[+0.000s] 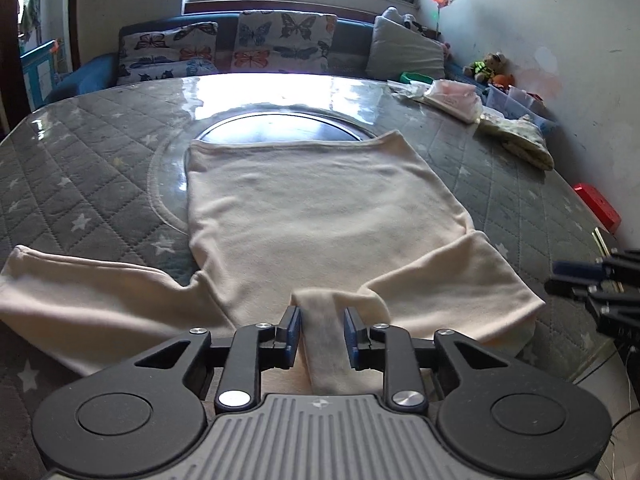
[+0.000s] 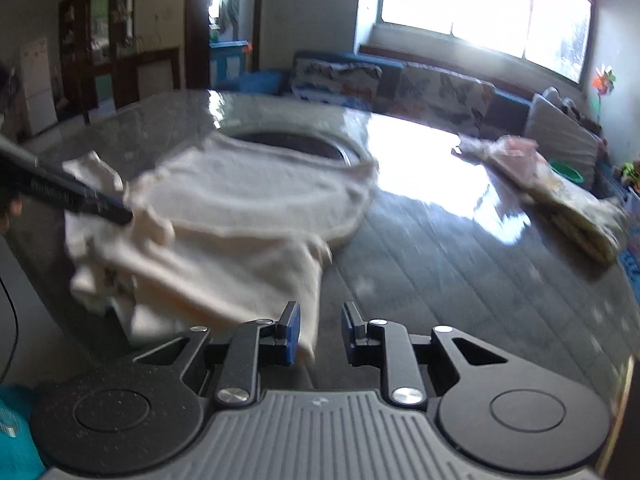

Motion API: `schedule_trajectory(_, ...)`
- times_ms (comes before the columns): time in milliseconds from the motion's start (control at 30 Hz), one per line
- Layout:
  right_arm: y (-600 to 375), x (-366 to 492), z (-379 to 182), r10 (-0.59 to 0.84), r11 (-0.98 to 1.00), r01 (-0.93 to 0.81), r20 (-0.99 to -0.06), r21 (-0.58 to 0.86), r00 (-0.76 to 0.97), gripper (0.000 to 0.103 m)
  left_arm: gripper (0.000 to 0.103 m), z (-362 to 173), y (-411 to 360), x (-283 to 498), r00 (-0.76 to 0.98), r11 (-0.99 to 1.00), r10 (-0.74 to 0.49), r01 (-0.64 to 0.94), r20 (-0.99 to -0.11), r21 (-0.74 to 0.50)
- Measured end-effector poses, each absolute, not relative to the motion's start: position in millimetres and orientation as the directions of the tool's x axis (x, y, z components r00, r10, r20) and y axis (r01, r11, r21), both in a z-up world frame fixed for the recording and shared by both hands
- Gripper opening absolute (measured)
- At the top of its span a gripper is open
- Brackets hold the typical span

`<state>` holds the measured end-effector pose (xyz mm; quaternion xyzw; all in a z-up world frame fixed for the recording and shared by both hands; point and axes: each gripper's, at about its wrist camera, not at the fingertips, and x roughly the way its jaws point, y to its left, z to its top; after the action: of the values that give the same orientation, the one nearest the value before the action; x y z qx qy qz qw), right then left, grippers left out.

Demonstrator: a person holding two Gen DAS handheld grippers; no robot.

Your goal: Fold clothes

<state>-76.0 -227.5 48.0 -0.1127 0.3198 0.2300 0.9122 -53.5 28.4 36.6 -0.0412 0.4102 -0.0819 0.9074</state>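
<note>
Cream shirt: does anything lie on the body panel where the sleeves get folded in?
Nothing visible does. The cream shirt lies flat on the quilted table cover, its body panel bare. The plastic bags and the red box sit off to the side, apart from it. A strip of fabric runs between the left gripper pads.

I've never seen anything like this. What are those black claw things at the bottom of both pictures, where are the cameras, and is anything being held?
No robot here: a person holds a two-finger gripper in each hand, with a wide-angle camera on each looking along its fingers. One picture looks out from the left gripper, the other from the right gripper. A cream garment lies flat on a quilted grey table cover, to be folded. A strip of it runs between the left gripper's blue pads, but gaps show on both sides, so it isn't pinched. The right gripper's jaws stand apart with nothing between them; the garment's edge lies beside one pad. That view is blurred.
</note>
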Motion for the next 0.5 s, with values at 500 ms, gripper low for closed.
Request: schedule_trajectory(500,-199,-22,19,0.365,0.868,-0.496,-0.646,-0.025,0.67,0.02,0.026,39,26,-51,0.672,0.985,-0.174,0.131,-0.72,-0.116)
